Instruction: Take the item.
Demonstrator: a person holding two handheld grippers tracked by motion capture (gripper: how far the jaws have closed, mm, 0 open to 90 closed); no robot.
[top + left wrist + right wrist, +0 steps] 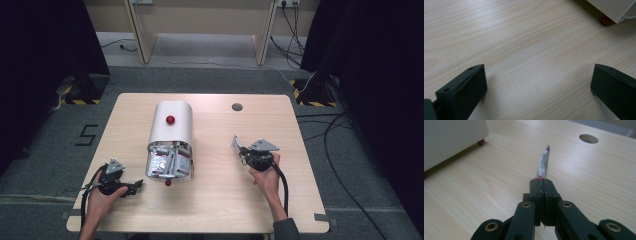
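Silvery foil, edged in red and green: a small flat sachet (543, 163) stands pinched edge-on between the pressed-together jaws of the right gripper (543, 185), above the pale wooden table (220, 200), right of centre. Well to its left lies a white round-topped box (170, 137), apparently stuffed with similar packets (169, 162). Beyond it, the left gripper (537, 82) rests with jaws spread over bare wood.

I see a light wood table (220, 200) with 1 round hole (237, 106) near its far edge. A white box (170, 137) full of packets lies on it, left of the middle.
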